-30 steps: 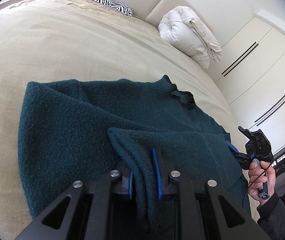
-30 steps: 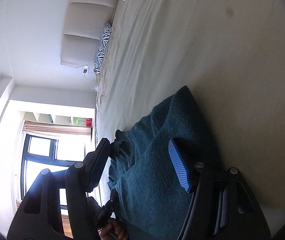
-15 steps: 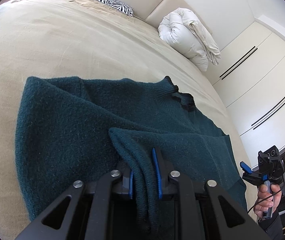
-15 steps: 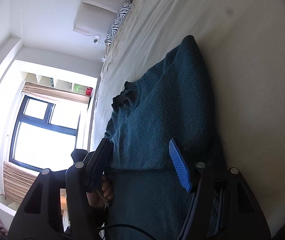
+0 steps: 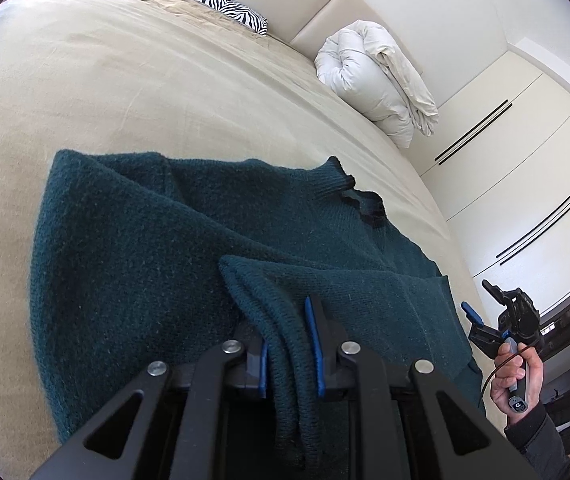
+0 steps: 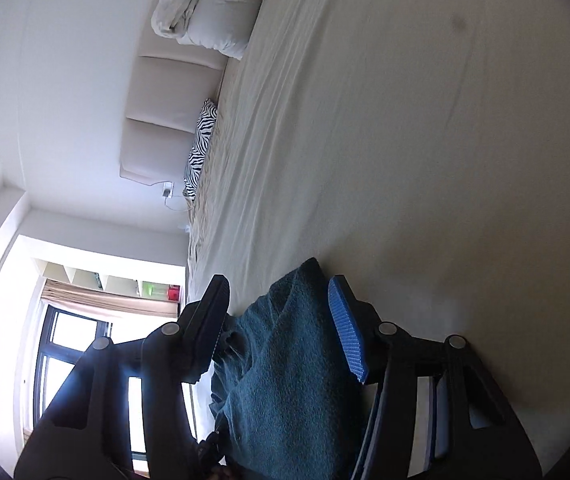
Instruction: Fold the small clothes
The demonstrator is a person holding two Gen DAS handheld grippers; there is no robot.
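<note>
While the left gripper (image 5: 291,350) clamps a bunched fold of the dark teal sweater (image 5: 133,280) between its blue pads, the rest of the garment lies spread on the beige bed (image 5: 125,80), its collar toward the far right and one sleeve turned in across the body. That pinch looks meant to hold the doubled edge together so the fold does not spring open while the other side is worked.

At the near right edge of the bed, the right gripper (image 5: 481,308) is carried in a hand (image 5: 519,376) just off the sweater's right border. From its own camera the right gripper's jaws stand partly apart and have just been closing a little; teal knit shows in the gap between the fingers, but the pads do not press on it, so nothing is held there. My judgement is that it is lining up to take the right hem or side for the next fold.

Far off, a rolled white duvet (image 5: 377,80) and a zebra-print pillow (image 5: 221,2) sit against the headboard (image 5: 297,4), well apart from the sweater, leaving plenty of flat bed to fold on.
</note>
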